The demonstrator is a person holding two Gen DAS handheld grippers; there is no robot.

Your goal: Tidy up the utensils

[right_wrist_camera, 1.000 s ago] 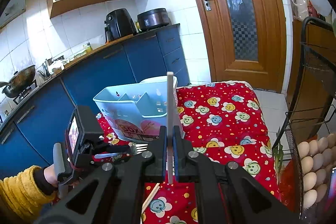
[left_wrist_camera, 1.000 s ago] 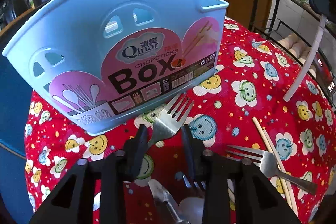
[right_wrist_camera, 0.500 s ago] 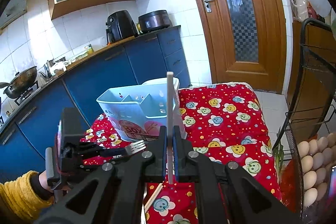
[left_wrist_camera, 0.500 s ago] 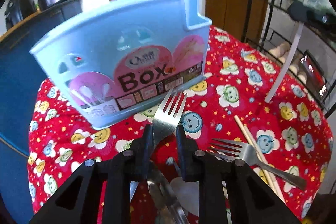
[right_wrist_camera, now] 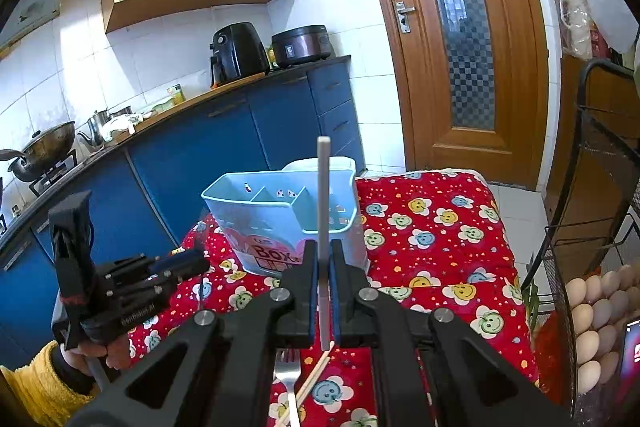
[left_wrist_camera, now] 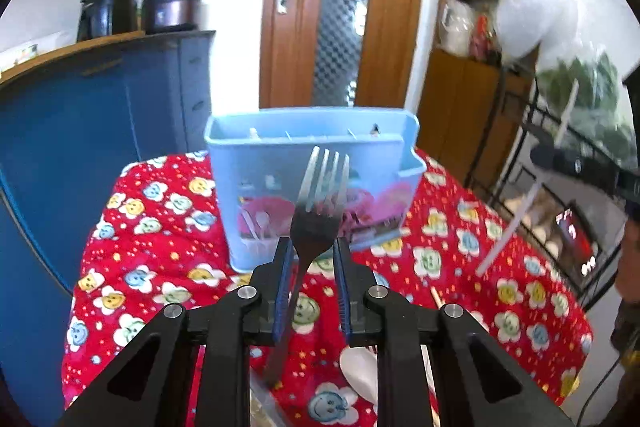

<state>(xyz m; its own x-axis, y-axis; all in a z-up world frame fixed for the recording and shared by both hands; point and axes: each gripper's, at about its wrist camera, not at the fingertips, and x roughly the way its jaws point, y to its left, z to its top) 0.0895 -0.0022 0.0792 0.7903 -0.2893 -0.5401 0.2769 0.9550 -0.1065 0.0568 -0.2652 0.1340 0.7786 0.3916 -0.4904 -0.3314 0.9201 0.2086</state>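
A light blue chopsticks box with several compartments stands on the red flowered cloth; it also shows in the right wrist view. My left gripper is shut on a metal fork, tines up, raised in front of the box. My right gripper is shut on a white chopstick, held upright before the box. The left gripper shows at the left of the right wrist view.
On the cloth lie a second fork, wooden chopsticks and a white spoon. A black wire rack with eggs stands at the right. Blue kitchen cabinets run along the left.
My left gripper has lifted the fork off the cloth and tilted it upright, backing away from the box. The right gripper has held still with the chopstick.
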